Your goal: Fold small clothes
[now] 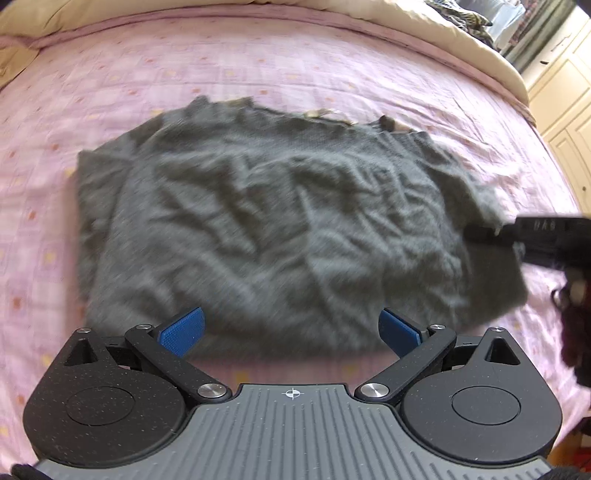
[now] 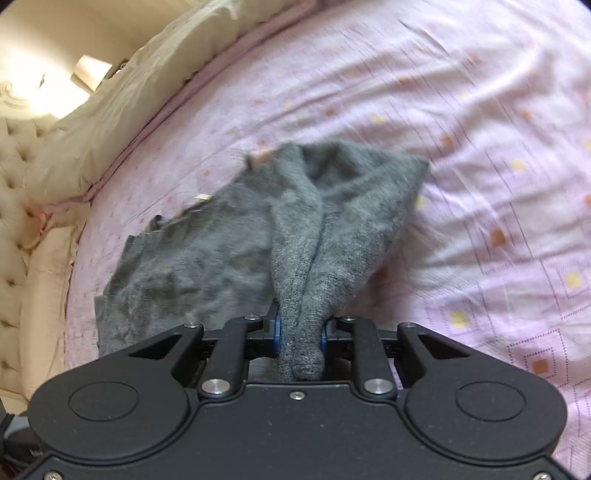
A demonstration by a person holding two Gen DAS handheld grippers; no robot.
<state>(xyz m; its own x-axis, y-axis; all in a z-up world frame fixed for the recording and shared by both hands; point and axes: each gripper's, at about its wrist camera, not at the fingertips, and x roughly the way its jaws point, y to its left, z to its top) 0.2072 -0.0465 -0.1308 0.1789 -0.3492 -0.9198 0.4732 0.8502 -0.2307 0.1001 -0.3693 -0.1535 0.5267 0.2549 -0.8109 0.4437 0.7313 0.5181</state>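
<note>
Your right gripper [image 2: 300, 332] has its blue pads clamped on a bunched fold of the grey knit garment [image 1: 258, 221], the cloth pinched tight and poking out behind the jaws. In the left wrist view it sits at the garment's right edge, with the fabric there lifted off the bed.

Your left gripper [image 1: 291, 328] is empty, jaws spread wide, hovering at the near hem with the garment straight ahead of it and nothing between the pads.

The garment lies rumpled on the pink patterned bedsheet [image 1: 129, 74]. Its long axis runs left to right across the left gripper's view, with the neckline on the far side. A small tan label [image 2: 260, 155] shows at that far edge.

That makes the right hand the working one. Judging by the grip, you're about to carry that right edge leftward over the body of the garment. The left gripper is nearer the hem and looks well placed to pin or pinch it while the flap travels.

Nothing on the sheet blocks the sweep. Further off, the cream duvet [image 1: 369, 22] is bunched along the far edge, with the tufted headboard [image 2: 14, 206] beyond, both well apart from the garment.

Both views are motion-blurred, so the finer folds are hard to read.
</note>
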